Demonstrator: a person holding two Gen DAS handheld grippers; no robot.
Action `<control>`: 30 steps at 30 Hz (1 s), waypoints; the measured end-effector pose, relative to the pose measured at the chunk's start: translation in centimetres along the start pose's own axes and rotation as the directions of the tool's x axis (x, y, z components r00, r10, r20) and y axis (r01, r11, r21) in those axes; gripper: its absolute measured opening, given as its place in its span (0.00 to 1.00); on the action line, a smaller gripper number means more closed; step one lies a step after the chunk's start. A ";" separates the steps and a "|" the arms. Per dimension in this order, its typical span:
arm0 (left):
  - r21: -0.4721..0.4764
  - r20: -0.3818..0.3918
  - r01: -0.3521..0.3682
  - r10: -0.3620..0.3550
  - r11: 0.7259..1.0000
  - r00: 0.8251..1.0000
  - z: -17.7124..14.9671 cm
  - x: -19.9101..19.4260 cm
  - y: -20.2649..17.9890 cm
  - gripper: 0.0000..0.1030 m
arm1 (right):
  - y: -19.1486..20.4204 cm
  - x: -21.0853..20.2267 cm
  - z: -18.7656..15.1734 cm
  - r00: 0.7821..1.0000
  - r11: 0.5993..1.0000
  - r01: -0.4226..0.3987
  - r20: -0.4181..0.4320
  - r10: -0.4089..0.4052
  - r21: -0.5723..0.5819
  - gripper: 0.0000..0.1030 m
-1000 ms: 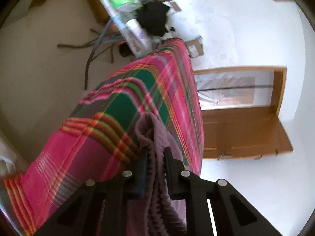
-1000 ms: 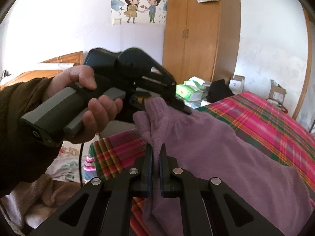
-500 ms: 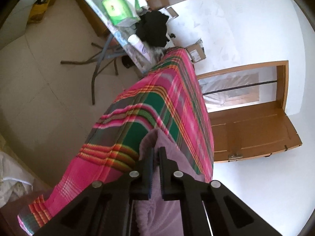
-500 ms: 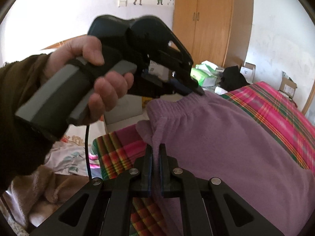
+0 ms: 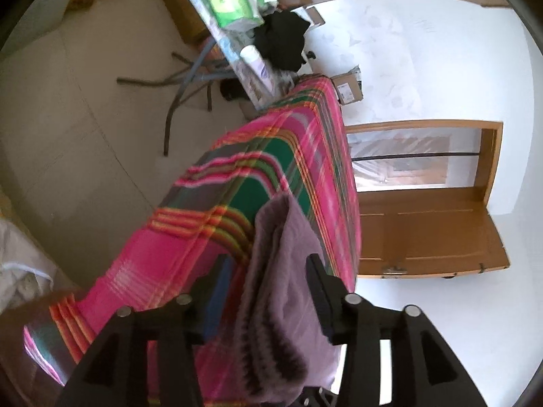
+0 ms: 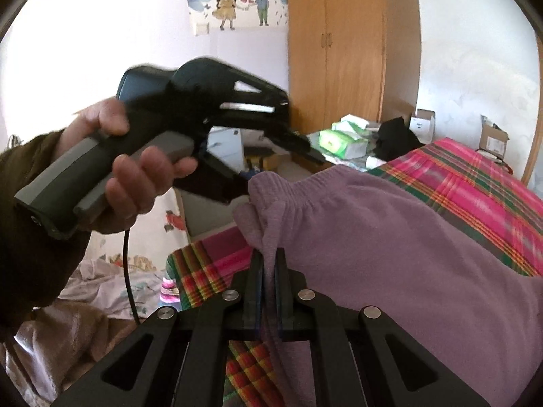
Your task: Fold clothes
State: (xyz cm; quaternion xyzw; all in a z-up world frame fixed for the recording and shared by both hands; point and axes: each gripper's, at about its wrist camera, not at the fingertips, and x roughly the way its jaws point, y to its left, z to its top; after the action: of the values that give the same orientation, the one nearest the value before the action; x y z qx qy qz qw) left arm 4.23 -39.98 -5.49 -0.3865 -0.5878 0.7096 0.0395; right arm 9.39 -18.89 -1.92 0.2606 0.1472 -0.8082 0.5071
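Left hand-held gripper (image 5: 268, 271), jaws just spread, straddles purple garment (image 5: 281, 254); only right wrist shows right hand-held gripper (image 6: 268, 264) pinching it.

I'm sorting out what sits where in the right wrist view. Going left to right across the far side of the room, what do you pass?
Cartoon wall sticker → wooden wardrobe → green tissue pack → black cloth → white box → cardboard box.
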 end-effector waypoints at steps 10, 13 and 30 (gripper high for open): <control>-0.014 -0.070 0.004 -0.005 1.000 0.998 -0.3 1.5 -0.5 0.49 | -0.3 -1.1 0.0 0.999 1.000 -0.002 0.041 0.002 0.000 0.06; -0.024 -0.094 0.014 -0.016 1.000 0.995 0.1 2.6 -0.6 0.46 | -0.1 -1.3 -0.2 0.999 1.000 -0.009 0.037 0.009 0.002 0.06; 0.176 -0.040 -0.058 0.065 0.983 0.997 -0.7 2.8 -6.2 0.16 | -0.5 -1.9 -0.2 0.999 1.000 -0.016 0.034 0.016 0.019 0.06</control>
State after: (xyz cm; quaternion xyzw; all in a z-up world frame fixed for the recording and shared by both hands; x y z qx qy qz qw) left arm 0.24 -36.14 -1.55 -0.4155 -0.5102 0.7503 0.0645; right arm 9.62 -17.16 -1.04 0.2530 0.1286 -0.8099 0.5134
